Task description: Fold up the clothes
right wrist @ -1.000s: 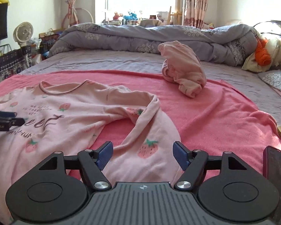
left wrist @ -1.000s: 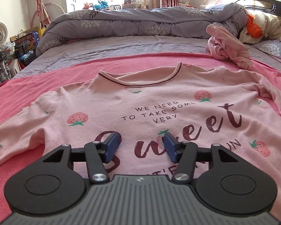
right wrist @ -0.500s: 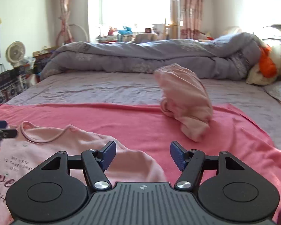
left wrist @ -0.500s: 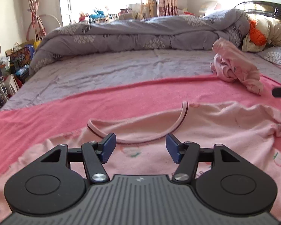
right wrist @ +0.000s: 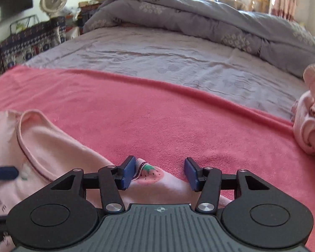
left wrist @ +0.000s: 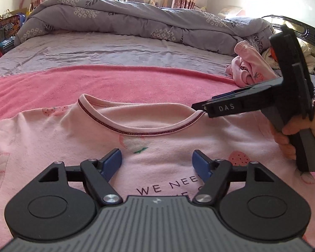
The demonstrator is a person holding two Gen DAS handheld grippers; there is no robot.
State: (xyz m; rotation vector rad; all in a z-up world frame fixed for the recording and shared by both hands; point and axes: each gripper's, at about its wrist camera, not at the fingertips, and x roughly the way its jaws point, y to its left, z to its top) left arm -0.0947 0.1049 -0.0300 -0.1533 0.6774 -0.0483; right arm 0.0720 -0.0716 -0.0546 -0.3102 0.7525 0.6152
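Note:
A pale pink shirt (left wrist: 157,140) with strawberry prints and dark lettering lies face up on the pink blanket (left wrist: 115,84). Its maroon-trimmed collar (left wrist: 136,131) lies just ahead of my left gripper (left wrist: 157,164), whose jaws are opening above the chest with nothing between them. My right gripper (left wrist: 201,108), held by a hand (left wrist: 283,140), has its tip at the collar's right end. In the right wrist view the right gripper (right wrist: 159,174) is closing around the shirt's shoulder edge (right wrist: 151,171). The collar end touches one pad and the other pad stands apart.
A crumpled pink garment (left wrist: 247,67) (right wrist: 310,121) lies to the right on the blanket. A rolled grey duvet (left wrist: 136,21) runs across the far side of the bed, with a dark headboard (left wrist: 304,29) at the right. A fan (right wrist: 53,0) and clutter stand beyond the left edge.
My left gripper went forward up the shirt towards the collar and its jaws widened. My right gripper swung left from the sleeve to the collar's right end and its jaws narrowed.

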